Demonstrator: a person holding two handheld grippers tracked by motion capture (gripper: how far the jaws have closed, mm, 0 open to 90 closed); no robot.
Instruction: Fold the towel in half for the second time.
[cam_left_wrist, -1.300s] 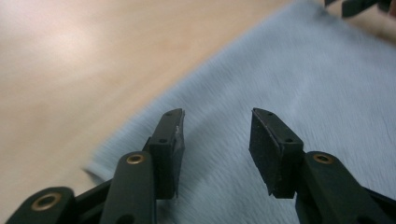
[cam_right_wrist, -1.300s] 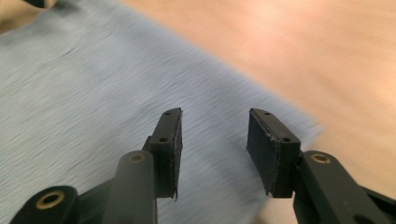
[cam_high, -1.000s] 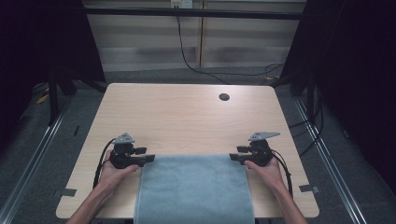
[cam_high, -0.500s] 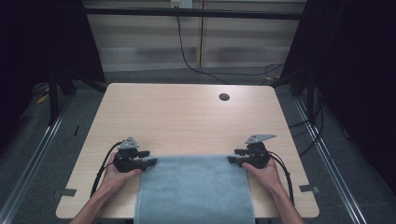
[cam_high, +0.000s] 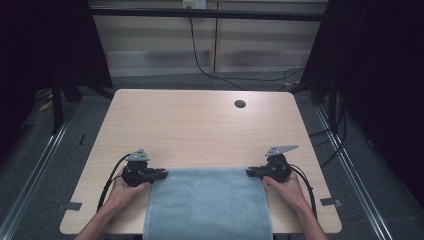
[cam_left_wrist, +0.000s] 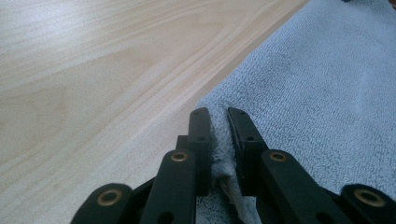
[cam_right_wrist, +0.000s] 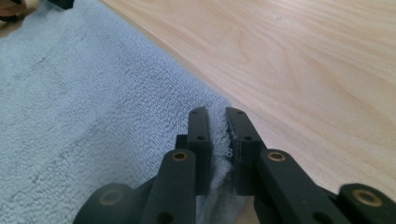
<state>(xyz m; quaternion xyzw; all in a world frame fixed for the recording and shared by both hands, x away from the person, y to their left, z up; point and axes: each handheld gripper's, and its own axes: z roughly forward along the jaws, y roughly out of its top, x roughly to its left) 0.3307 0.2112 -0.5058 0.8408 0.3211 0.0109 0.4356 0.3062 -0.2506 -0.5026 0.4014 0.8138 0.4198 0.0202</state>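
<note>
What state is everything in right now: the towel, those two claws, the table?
Towel: lying flat on the table, near end hanging over the near edge, far corners pinched.
Left claw: has just been closing, shut on the towel's far left corner.
Right claw: has just been closing, shut on the far right corner.
Table: bare wood beyond the towel.

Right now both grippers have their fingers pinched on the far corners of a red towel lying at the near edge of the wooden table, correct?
Not quite: the towel is pale blue-grey, not red, as the high view shows. The rest holds: the left gripper and right gripper each pinch a far corner of it, at the near edge of the wooden table.
</note>
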